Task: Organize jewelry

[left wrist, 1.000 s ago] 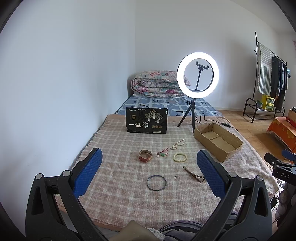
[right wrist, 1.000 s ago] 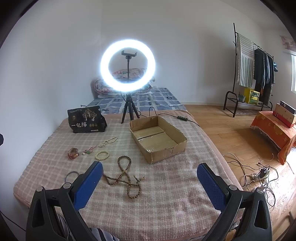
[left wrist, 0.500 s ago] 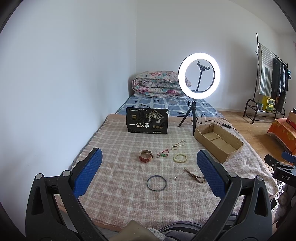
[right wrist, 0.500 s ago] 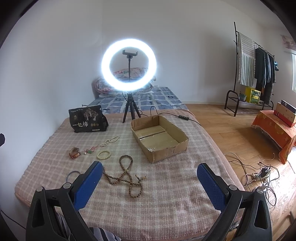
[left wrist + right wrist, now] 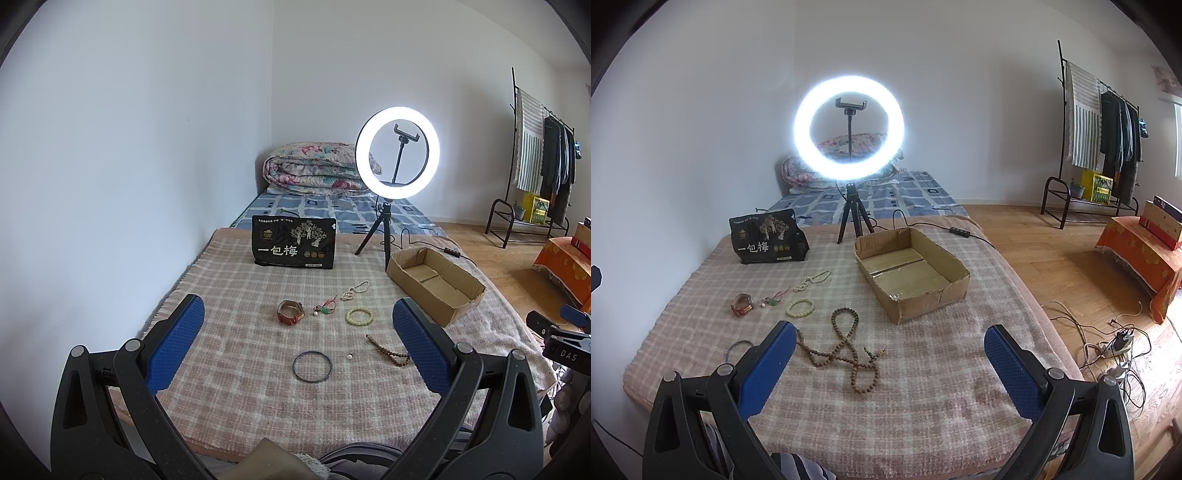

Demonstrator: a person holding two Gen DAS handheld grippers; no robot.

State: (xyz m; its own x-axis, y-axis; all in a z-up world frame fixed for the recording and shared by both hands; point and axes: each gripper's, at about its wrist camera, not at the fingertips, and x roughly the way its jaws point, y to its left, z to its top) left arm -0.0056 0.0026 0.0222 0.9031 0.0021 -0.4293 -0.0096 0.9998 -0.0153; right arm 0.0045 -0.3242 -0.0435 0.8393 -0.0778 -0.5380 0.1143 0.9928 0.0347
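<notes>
Left wrist view: the left gripper point(image 5: 297, 341), fingers spread wide, is hovering above the plaid blanket point(image 5: 229, 295) where a dark bangle point(image 5: 312, 366) is lying flat.

Right wrist view: the right gripper point(image 5: 889, 356), fingers spread, is hanging over the wooden bead necklace point(image 5: 842, 347), whose long axis is running toward the cardboard box point(image 5: 916, 299) on the bed; a lit ring light point(image 5: 849, 127) is standing behind.

Soft daylight is filling the room evenly, casting faint shadows. The ring light point(image 5: 397, 148) is glowing ahead of the tongs and blooming into glare in the right view point(image 5: 849, 127). Fisheye distortion is bending the walls, and dark vignetting is cutting the corners. Focus is staying sharp throughout
</notes>
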